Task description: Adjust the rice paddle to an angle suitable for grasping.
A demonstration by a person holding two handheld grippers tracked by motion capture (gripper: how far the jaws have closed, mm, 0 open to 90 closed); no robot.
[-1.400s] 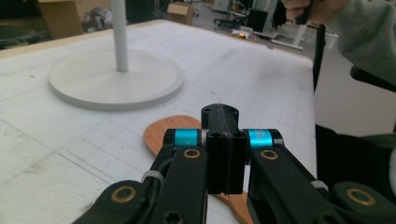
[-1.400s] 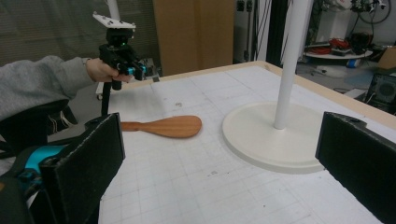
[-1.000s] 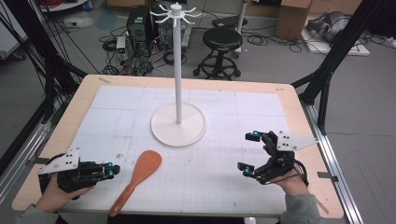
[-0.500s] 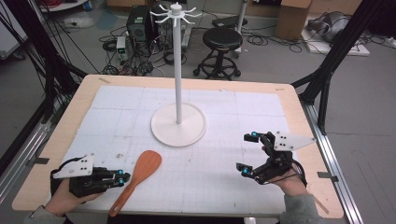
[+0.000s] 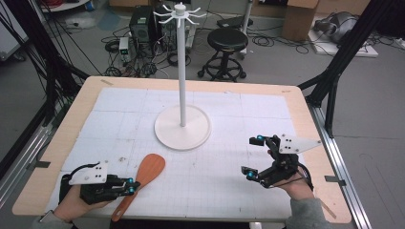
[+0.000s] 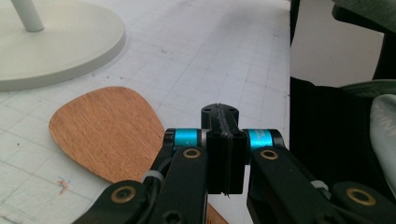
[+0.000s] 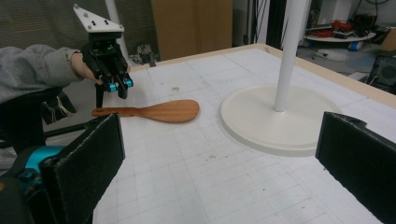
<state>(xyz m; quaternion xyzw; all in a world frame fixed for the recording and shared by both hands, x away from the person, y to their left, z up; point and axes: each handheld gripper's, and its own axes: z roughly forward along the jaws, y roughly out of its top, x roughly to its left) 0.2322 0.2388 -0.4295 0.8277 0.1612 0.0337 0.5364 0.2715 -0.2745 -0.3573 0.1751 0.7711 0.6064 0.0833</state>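
Observation:
A wooden spatula [image 5: 152,168] lies on the white grid mat, blade pointing toward the stand. My left gripper [image 5: 130,185] hangs over its handle near the front edge, jaws pressed together with nothing between them. In the left gripper view the closed tips [image 6: 219,114] sit just above and beside the blade [image 6: 107,126]. The right gripper view shows the left gripper [image 7: 119,86] a little above the spatula [image 7: 159,111], not touching it. My right gripper [image 5: 253,157] rests at the front right, jaws spread wide and empty [image 7: 219,158].
A white stand with a round base [image 5: 182,128] and a tall pole topped by hooks [image 5: 180,12] occupies the middle of the table. The wooden table rim [image 5: 62,143] frames the mat. A stool and cables lie on the floor beyond.
My left gripper has slid to the right along the front edge, from left of the spatula to over its handle. The right gripper has barely shifted.

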